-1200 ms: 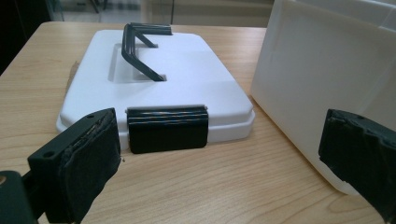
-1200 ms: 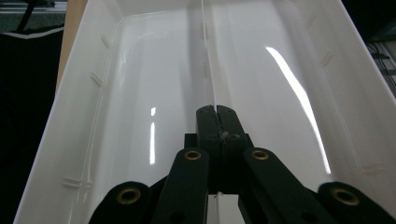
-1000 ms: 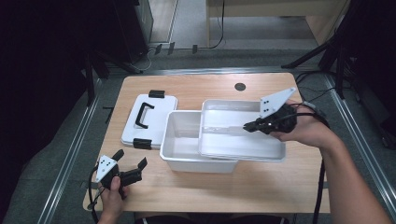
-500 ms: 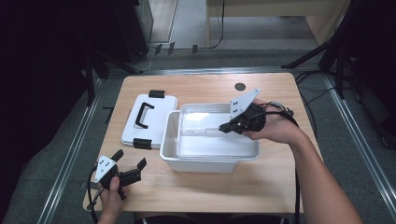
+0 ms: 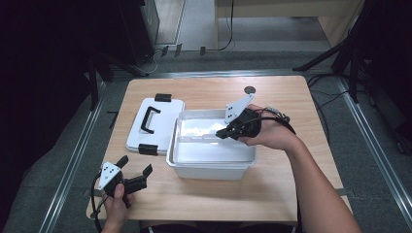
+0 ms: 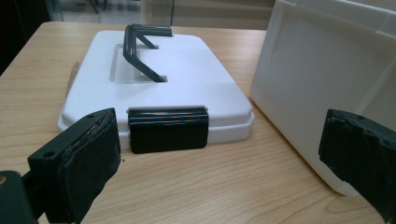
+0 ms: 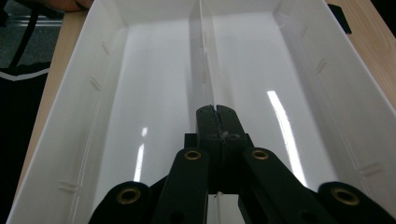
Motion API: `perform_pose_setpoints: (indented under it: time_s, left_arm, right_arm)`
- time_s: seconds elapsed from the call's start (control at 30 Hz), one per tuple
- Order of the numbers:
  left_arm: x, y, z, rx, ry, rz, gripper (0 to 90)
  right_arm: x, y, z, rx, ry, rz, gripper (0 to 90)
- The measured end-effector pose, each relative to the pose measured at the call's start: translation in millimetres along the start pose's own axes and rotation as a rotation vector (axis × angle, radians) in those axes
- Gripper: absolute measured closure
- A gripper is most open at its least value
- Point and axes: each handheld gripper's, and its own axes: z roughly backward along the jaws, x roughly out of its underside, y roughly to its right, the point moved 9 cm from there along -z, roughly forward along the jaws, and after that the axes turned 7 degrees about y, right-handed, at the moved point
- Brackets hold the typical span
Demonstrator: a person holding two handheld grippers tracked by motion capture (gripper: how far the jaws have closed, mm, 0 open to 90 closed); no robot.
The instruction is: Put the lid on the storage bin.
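The right fingers [image 7: 215,116], pinching the thin divider [image 7: 201,42] inside the white bin [image 5: 194,167], could bend it if twisted; the left fingers [image 6: 84,158] stand spread.

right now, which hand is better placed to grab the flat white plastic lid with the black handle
Left. The left gripper is open near the flat white plastic lid with the black handle, jaws facing its front latch. The right gripper is shut on the white plastic tray's centre rib, so it is busy.
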Motion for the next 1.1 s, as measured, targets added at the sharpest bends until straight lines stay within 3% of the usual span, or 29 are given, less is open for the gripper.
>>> perform_pose_setpoints:
  time_s: [0.43, 0.77, 0.8, 0.87, 0.9, 1.0, 1.1]
  left_arm:
    - [-0.1, 0.7, -0.3, 0.003, 0.002, -0.001, 0.0]
    - [0.0, 1.1, -0.7, 0.003, 0.001, -0.002, 0.0]
    - [0.0, 1.2, -0.8, 0.003, 0.002, 0.0, 0.0]
    - [0.4, 1.2, -0.9, 0.008, -0.004, 0.003, 0.0]
    - [0.3, 1.0, -0.8, 0.008, -0.004, 0.005, 0.0]
    - [-0.4, -0.3, -0.5, 0.006, -0.003, 0.012, 0.0]
    - [0.3, -1.6, -1.4, 0.0, -0.017, 0.022, 0.0]
  right_arm:
    - [-2.6, 0.3, -14.4, 0.008, 0.018, -0.029, 90.0]
    - [3.0, 0.6, -22.9, 0.022, -0.021, -0.035, 88.7]
    - [3.4, 0.6, -23.0, 0.022, -0.02, -0.04, 86.2]
    - [1.4, -0.7, -21.7, 0.001, 0.0, -0.077, 67.0]
    - [1.4, -0.7, -21.7, 0.001, 0.0, -0.077, 67.0]
    - [0.2, -1.4, -19.2, 0.018, -0.009, -0.074, 54.1]
    - [-1.8, -1.9, -13.6, 0.031, 0.0, -0.085, 47.3]
